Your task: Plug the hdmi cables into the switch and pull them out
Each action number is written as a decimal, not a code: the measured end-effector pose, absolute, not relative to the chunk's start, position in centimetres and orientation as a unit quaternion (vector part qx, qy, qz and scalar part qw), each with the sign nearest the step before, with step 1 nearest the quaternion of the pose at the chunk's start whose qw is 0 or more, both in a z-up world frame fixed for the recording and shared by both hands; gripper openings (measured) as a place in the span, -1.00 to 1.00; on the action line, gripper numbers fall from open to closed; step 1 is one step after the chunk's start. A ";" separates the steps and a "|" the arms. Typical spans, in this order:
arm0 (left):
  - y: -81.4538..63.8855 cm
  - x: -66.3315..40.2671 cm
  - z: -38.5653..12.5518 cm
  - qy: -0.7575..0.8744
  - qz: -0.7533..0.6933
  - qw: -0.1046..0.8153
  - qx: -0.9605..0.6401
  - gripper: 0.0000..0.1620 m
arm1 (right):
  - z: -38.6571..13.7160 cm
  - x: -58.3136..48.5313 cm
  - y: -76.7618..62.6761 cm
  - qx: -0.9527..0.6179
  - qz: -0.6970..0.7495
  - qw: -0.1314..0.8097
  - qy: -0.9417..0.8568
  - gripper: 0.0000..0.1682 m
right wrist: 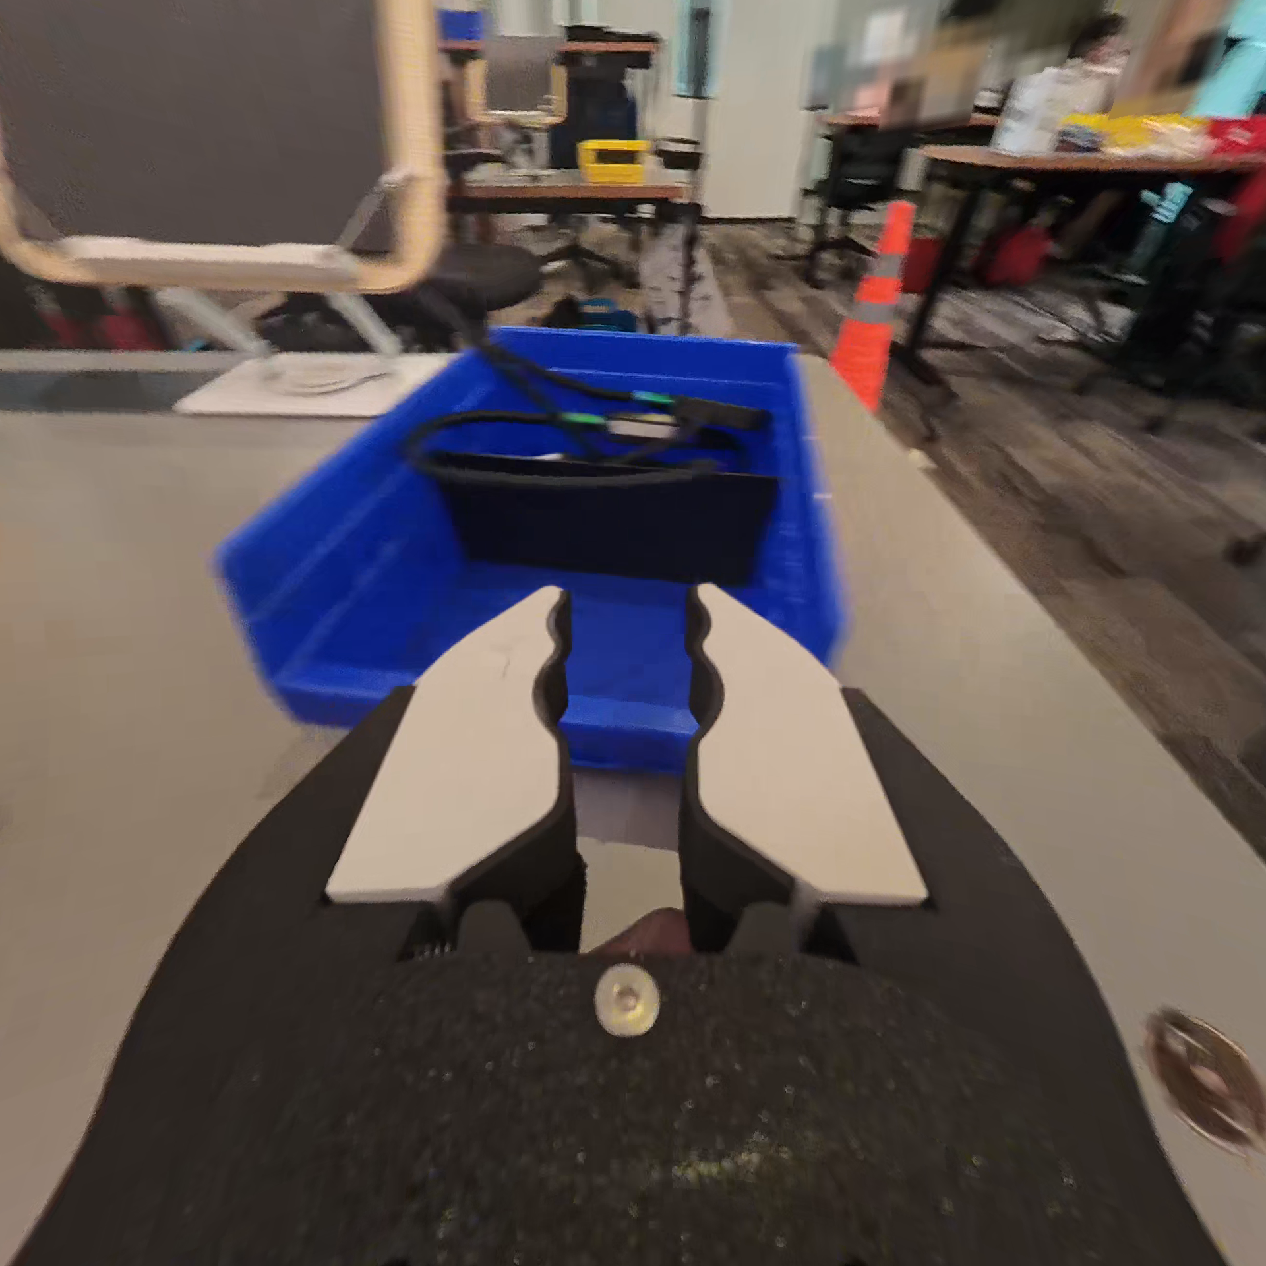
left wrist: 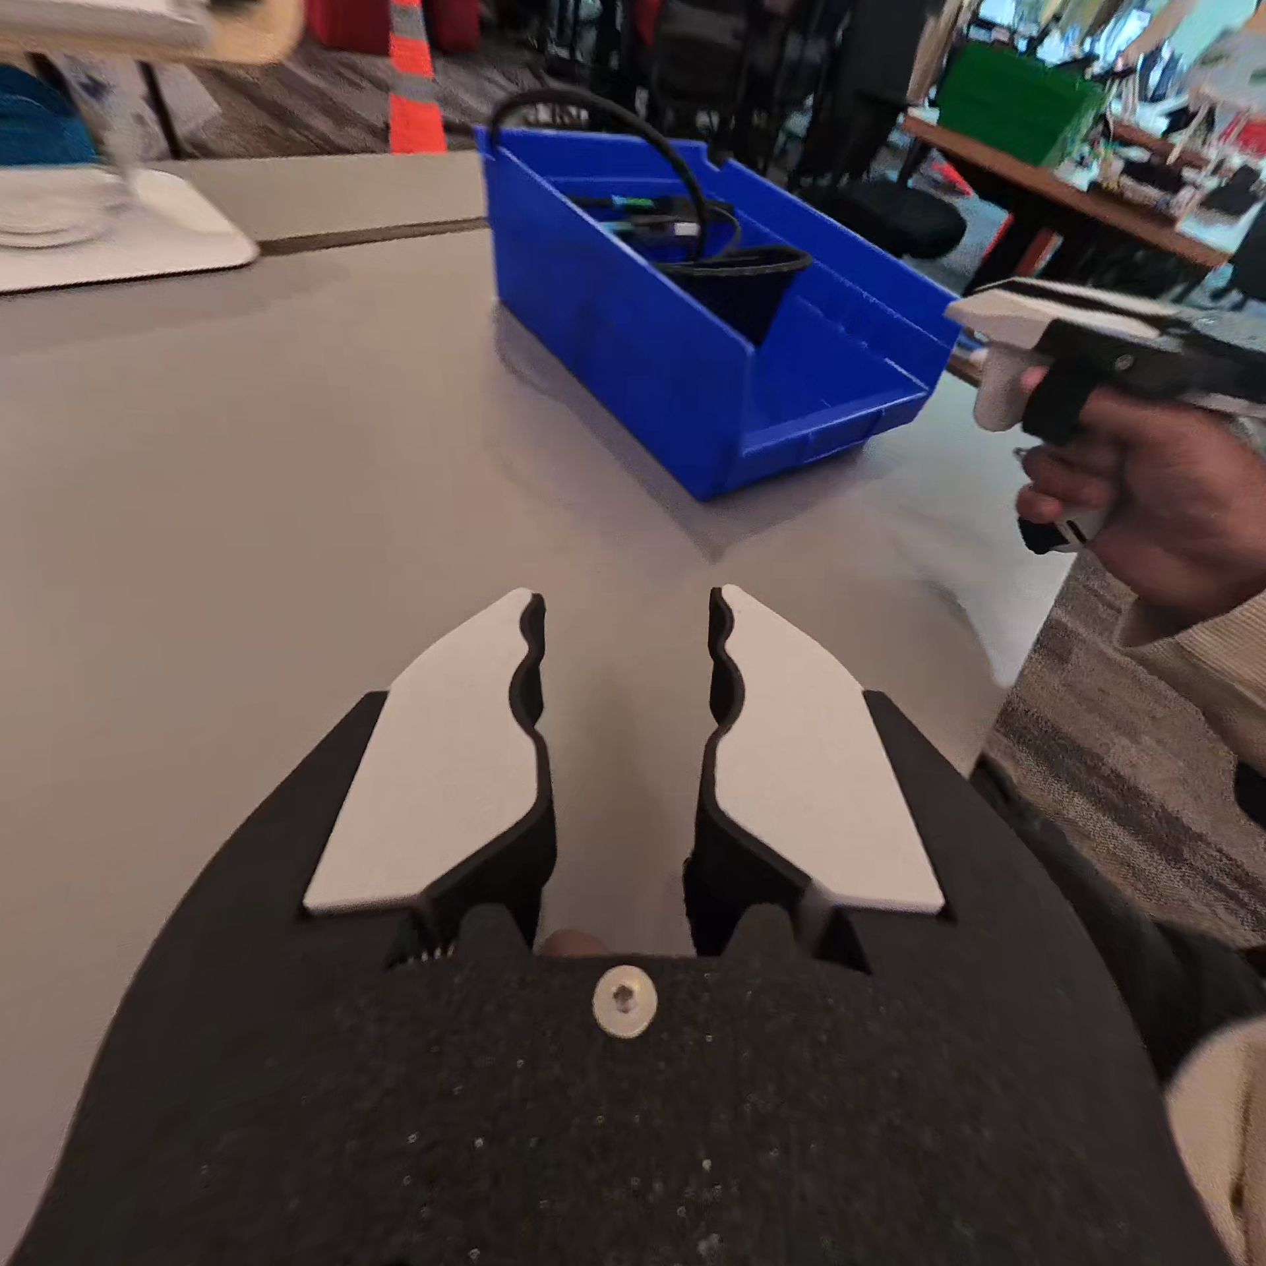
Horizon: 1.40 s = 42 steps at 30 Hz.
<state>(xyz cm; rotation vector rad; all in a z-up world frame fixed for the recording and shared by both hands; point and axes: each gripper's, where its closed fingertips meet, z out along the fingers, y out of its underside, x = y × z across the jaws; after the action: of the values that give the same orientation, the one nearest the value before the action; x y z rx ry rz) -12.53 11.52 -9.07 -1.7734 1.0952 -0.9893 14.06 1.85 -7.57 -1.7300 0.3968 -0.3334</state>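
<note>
Right claw (right wrist: 627,603) hangs apart and empty over the worktop (right wrist: 137,616); left claw (left wrist: 627,603) likewise. Ahead, the blue bin (right wrist: 329,568) holds cables (right wrist: 548,438) and, seemingly, the switch (right wrist: 719,414). Approach slowly and grasp a connector squarely.

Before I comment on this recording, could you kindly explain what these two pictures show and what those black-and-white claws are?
There is no robot here: a person holds a two-finger gripper in each hand, each carrying a forward-looking camera. One picture looks along the left gripper, open and empty over the grey table; the other along the right gripper, also open and empty. The right one, in the person's hand, shows at the left view's edge. On the table stands a blue bin holding black cables behind a dark divider. An orange cone stands behind.
</note>
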 end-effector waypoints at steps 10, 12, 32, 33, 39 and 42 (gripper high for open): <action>13.0 5.3 -13.2 0.393 -0.368 0.368 -0.758 -0.51 | -11.1 20.4 1.1 -0.762 -0.140 0.578 0.257 -0.63; 13.6 6.2 -13.5 0.383 -0.366 0.371 -0.763 -0.59 | -12.3 21.4 2.6 -0.782 -0.145 0.543 0.269 -0.79; 23.4 -14.2 -9.1 0.280 -0.184 0.506 -0.795 -0.94 | -8.1 3.6 14.5 -0.779 -0.050 0.599 0.177 -0.96; 24.0 -16.0 -9.1 0.272 -0.174 0.509 -0.798 -0.94 | -8.2 2.0 15.5 -0.780 -0.042 0.601 0.170 -0.95; 26.7 -23.5 -10.8 0.246 -0.146 0.501 -0.817 -0.95 | -9.6 -5.6 19.3 -0.794 -0.012 0.593 0.134 -0.94; 27.5 -25.3 -12.2 0.228 -0.143 0.497 -0.825 -0.95 | -10.4 -7.4 20.7 -0.801 -0.009 0.586 0.125 -0.94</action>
<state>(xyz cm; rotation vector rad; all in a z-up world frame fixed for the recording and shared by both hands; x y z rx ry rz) -25.34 27.51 -12.17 -1.9985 0.5510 -0.3462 -7.41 20.72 -10.42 -1.8677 0.2915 -0.0204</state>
